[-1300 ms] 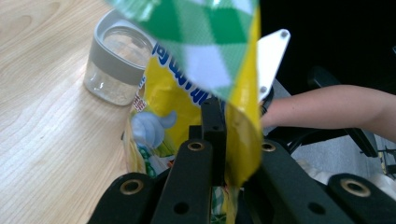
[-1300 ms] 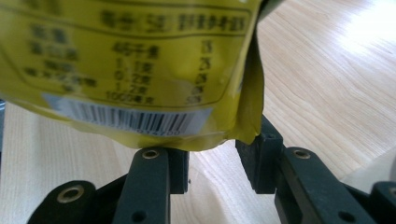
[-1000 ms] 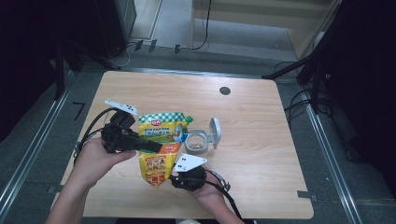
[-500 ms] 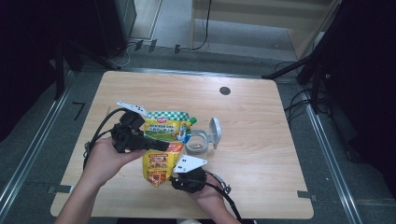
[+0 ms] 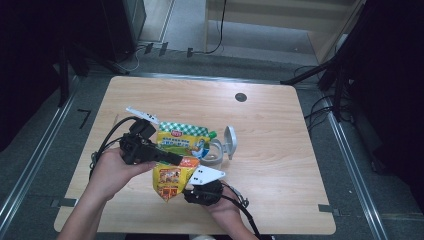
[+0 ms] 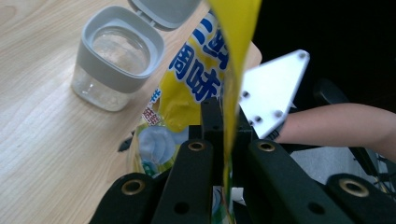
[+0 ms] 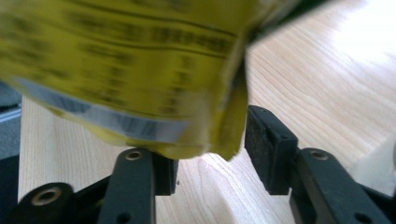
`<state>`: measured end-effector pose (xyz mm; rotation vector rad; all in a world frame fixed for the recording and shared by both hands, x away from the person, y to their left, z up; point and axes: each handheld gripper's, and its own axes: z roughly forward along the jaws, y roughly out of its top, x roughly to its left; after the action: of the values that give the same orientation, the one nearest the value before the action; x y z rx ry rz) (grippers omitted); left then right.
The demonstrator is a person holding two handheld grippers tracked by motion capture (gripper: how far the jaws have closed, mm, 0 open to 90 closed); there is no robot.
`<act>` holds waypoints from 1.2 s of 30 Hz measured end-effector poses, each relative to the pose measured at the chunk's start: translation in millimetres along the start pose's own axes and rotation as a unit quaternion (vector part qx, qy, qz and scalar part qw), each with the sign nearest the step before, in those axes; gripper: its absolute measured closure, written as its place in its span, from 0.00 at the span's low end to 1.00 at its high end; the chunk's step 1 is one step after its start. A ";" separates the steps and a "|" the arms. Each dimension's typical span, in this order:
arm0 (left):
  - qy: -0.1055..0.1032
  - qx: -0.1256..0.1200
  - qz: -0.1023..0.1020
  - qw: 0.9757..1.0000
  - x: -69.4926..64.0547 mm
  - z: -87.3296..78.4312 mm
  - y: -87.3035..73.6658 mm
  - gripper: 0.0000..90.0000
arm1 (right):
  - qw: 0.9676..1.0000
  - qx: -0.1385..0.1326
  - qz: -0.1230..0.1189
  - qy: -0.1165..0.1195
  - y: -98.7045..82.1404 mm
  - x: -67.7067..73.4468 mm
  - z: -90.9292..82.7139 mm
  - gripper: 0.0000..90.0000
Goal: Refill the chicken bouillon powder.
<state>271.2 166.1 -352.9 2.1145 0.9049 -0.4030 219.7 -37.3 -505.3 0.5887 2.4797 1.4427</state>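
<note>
My left gripper point(image 6: 224, 140) is clamped on the yellow pouch point(image 5: 175, 160). My right gripper point(image 7: 210, 154) stands open around its near corner. An open jar point(image 5: 216, 150) sits right of the pouch.

table point(image 5: 280, 190) | floor cables point(image 5: 320, 107) | wooden cabinet point(image 5: 280, 15)

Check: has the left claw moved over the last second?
Yes. The left claw, shut on the yellow pouch, has shifted right, toward the clear container.
</note>
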 end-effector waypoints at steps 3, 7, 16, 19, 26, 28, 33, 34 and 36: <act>0.004 -0.007 -0.002 1.000 1.4 1.4 1.0 1.00 | 1.000 -0.001 -0.023 0.003 2.7 8.6 -0.2 0.70; 0.017 -0.017 0.000 1.000 1.3 5.0 1.8 0.98 | 1.000 0.003 -0.024 0.014 6.7 18.5 0.7 0.72; 0.054 -0.023 0.003 0.998 0.1 17.2 3.0 0.90 | 0.999 0.009 -0.005 0.033 13.0 27.1 0.9 0.72; 0.063 -0.025 0.002 0.998 1.2 19.3 2.9 0.87 | 0.999 0.010 0.010 0.043 15.5 26.9 0.7 0.73; 0.080 -0.024 -0.003 0.997 2.6 25.1 2.7 0.80 | 0.997 0.005 0.036 0.067 23.1 29.1 -0.2 0.72; 0.082 -0.023 -0.004 0.996 3.7 26.1 2.5 0.78 | 0.997 0.002 0.041 0.071 25.2 30.5 -1.0 0.71; 0.083 -0.025 -0.019 0.996 5.5 27.8 3.3 0.75 | 0.996 -0.002 0.049 0.075 30.5 31.4 -3.5 0.70; 0.081 -0.025 -0.022 0.996 5.8 28.5 3.4 0.74 | 0.996 -0.001 0.053 0.077 31.5 31.6 -4.1 0.70; 0.081 -0.022 -0.023 0.996 6.7 29.5 4.0 0.73 | 0.995 -0.002 0.056 0.079 33.0 31.6 -4.9 0.69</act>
<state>279.1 144.8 -373.3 2.1116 1.0471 -0.2333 197.2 -12.8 -473.7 0.6471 2.6015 1.5926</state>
